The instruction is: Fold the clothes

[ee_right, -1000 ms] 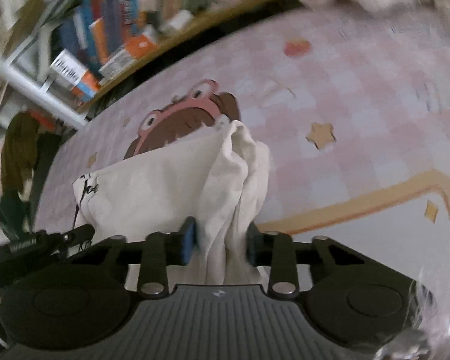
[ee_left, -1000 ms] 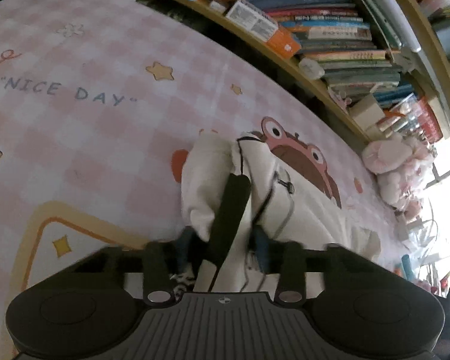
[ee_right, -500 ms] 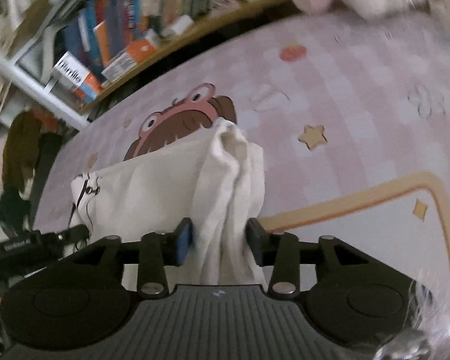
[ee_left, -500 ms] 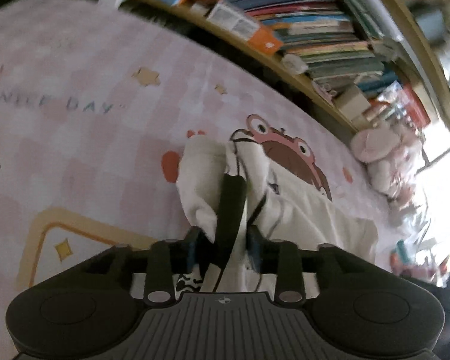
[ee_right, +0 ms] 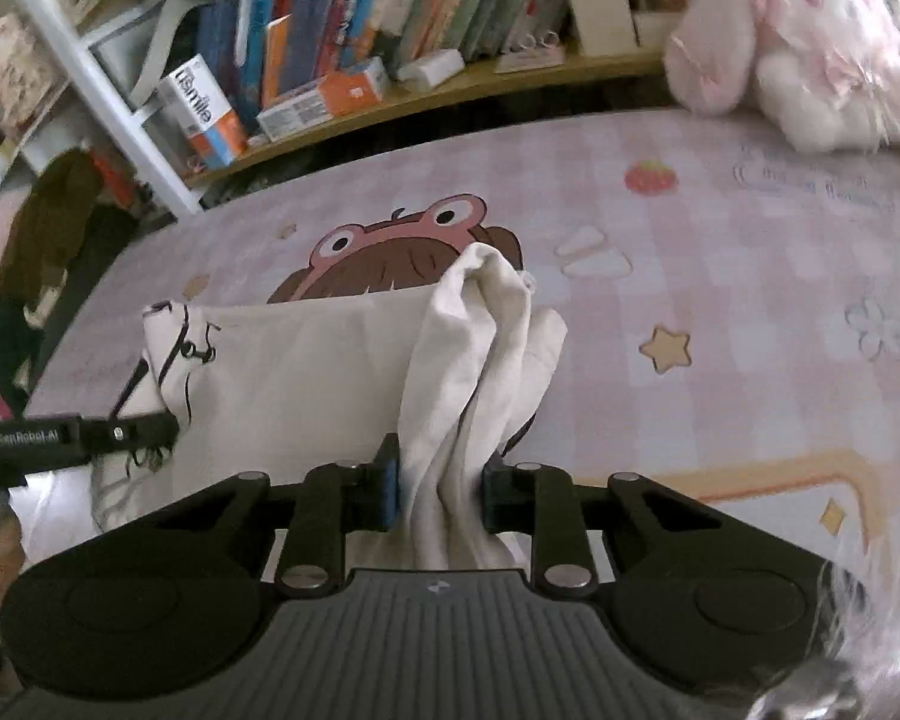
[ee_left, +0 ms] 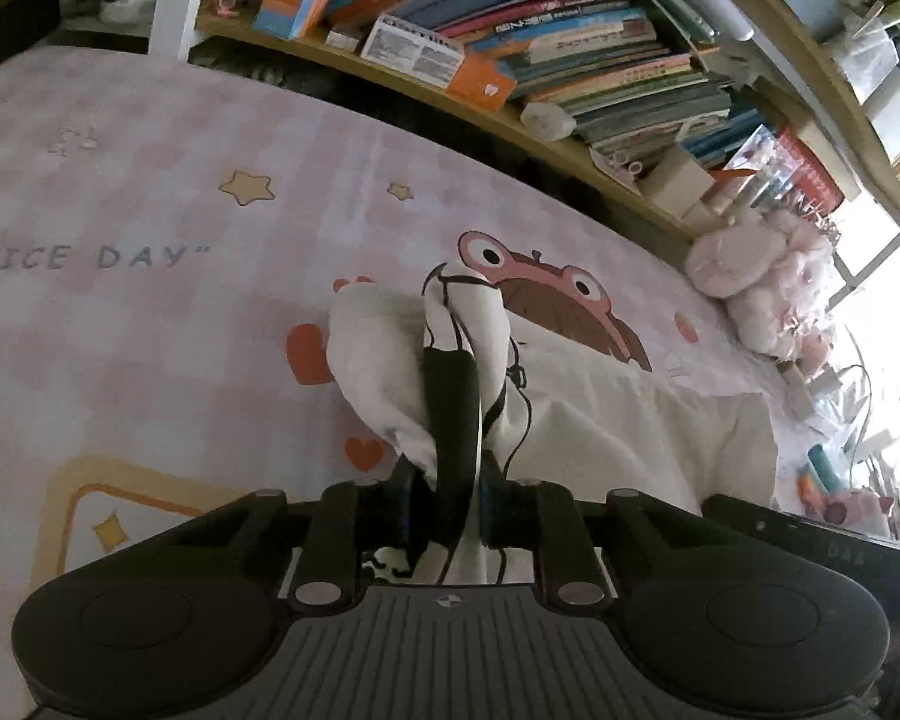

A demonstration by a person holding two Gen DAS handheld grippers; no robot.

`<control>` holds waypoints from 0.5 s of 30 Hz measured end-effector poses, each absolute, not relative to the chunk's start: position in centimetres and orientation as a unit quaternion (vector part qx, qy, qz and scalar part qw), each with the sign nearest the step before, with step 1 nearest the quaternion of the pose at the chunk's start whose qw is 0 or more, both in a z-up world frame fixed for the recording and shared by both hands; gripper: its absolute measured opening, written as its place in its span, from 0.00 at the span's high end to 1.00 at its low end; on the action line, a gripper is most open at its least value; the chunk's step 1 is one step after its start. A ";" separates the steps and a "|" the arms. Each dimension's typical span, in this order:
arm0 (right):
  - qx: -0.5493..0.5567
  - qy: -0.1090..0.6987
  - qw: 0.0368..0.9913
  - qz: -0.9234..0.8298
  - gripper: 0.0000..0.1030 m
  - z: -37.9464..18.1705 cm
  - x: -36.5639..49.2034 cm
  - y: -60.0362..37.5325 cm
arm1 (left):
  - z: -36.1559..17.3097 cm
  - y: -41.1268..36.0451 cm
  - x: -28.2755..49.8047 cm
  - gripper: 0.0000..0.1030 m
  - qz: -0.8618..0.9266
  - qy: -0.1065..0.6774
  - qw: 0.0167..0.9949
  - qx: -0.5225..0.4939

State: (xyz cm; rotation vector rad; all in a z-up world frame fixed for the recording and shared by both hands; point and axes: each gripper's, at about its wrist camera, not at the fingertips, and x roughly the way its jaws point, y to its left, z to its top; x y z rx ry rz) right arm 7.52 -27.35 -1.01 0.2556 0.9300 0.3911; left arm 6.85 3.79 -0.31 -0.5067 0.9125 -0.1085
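Garment (ee_left: 618,420): cream-white cloth with black trim and a black cord, spread over a pink checked mat (ee_left: 150,312) and partly covering a printed cartoon frog (ee_left: 546,294). Left claw (ee_left: 447,510): narrow, clamped on a bunched corner of the garment that carries a black band, the cloth rising between the fingers. Right claw (ee_right: 441,495): narrow, gripping a gathered fold at the garment's right edge, cloth standing up in a peak ahead of it. Left claw's black bar also shows at the left of the right wrist view, touching the garment's trimmed corner. Bookshelf (ee_right: 342,30): at the far edge of the mat, crowded with books and boxes. Plush toy (ee_right: 810,42): pink-white, far right, beside the shelf.
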 end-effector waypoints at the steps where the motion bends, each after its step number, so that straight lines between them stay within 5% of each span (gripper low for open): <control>1: 0.141 0.452 0.862 0.182 0.77 -1.4 7.8 -27.8 | -0.5 4.2 6.7 0.81 -0.054 0.437 0.862 -0.252; 6: 0.195 0.474 0.843 0.163 0.59 -2.6 8.5 -29.4 | -1.6 5.2 7.8 0.66 -0.050 0.452 0.842 -0.292; 10: 0.197 0.475 0.842 0.163 0.59 -2.9 8.7 -29.2 | -2.3 5.1 8.4 0.56 -0.048 0.450 0.838 -0.304; 15: 0.179 0.474 0.844 0.174 0.73 -2.8 8.8 -28.1 | -2.1 4.6 8.3 0.76 -0.046 0.441 0.845 -0.298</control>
